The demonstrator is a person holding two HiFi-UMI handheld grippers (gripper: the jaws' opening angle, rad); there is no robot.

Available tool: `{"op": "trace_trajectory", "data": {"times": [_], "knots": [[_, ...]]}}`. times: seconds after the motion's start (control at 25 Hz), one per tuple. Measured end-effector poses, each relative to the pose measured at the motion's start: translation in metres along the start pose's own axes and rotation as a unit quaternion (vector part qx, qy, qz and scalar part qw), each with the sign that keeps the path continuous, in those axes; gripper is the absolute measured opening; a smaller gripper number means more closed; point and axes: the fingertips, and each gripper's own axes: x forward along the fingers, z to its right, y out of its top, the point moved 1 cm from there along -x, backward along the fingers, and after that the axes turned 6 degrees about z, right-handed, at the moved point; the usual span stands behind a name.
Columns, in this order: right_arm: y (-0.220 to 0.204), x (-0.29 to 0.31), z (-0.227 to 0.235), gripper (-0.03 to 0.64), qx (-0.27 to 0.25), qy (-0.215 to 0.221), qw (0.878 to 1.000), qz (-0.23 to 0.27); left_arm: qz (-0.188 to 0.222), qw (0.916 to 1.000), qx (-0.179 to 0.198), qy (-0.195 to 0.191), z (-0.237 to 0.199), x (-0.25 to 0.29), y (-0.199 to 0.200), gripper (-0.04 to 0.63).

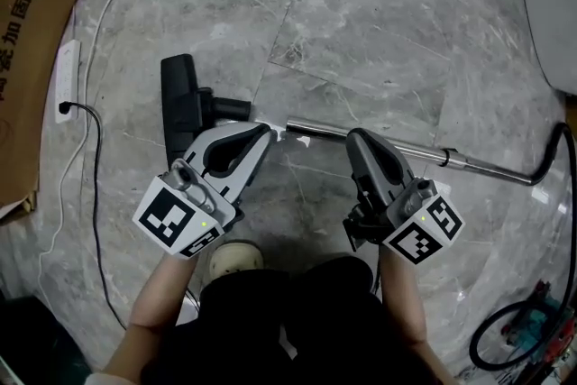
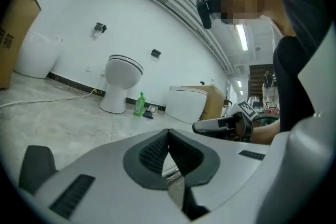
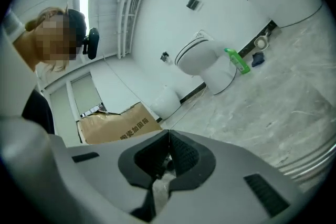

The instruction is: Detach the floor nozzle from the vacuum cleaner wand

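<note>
Grey marble floor (image 1: 379, 32) under floor nozzle (image 1: 180, 104), separate wand (image 1: 315, 130), power strip (image 1: 68, 72), probably cardboard (image 1: 22, 59).

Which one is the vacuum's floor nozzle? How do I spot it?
Start at the big brown box on the left. Just right of it, past the white power strip, lies the nozzle. It is the only flat black bar with a short neck; the wand to its right is a thin shiny tube.
</note>
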Motion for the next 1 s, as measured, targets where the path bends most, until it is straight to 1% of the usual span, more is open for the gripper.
{"op": "trace_trajectory", "data": {"times": [0.04,0.12,0.2,0.36,0.44,0.56,0.64,0.76,1.0], "knots": [[-0.001,-0.001,-0.001,0.015,-0.006,-0.004,1.0,0.004,0.001,1.0,-0.005,-0.003,0.006,0.001,-0.003,0.011],[-0.003,-0.003,-0.003,0.015,-0.035,-0.008,0.999,0.001,-0.001,0.9999,-0.009,-0.01,0.013,0.003,-0.006,0.011],[-0.002,-0.002,-0.005,0.015,-0.057,-0.003,0.998,0.0,-0.002,0.9999,-0.007,-0.014,0.015,0.006,-0.006,0.011],[-0.002,0.004,-0.002,0.015,-0.051,0.005,0.999,0.004,-0.003,0.9999,0.006,-0.008,0.012,0.012,-0.006,0.011],[-0.007,0.008,0.0,0.015,-0.064,0.0,0.998,-0.006,-0.009,0.9998,0.015,-0.012,0.013,0.015,-0.009,0.011],[-0.018,0.012,0.001,0.015,-0.1,-0.008,0.995,-0.029,-0.023,0.9991,0.026,-0.024,0.017,0.017,-0.018,0.011],[-0.024,0.013,-0.001,0.015,-0.116,-0.007,0.992,-0.039,-0.031,0.9986,0.029,-0.03,0.02,0.017,-0.023,0.011],[-0.028,0.014,-0.003,0.015,-0.12,-0.003,0.992,-0.044,-0.042,0.9982,0.027,-0.034,0.024,0.017,-0.03,0.011],[-0.03,0.013,-0.004,0.015,-0.123,-0.003,0.991,-0.044,-0.039,0.9981,0.012,-0.045,0.029,0.017,-0.033,0.011]]}}
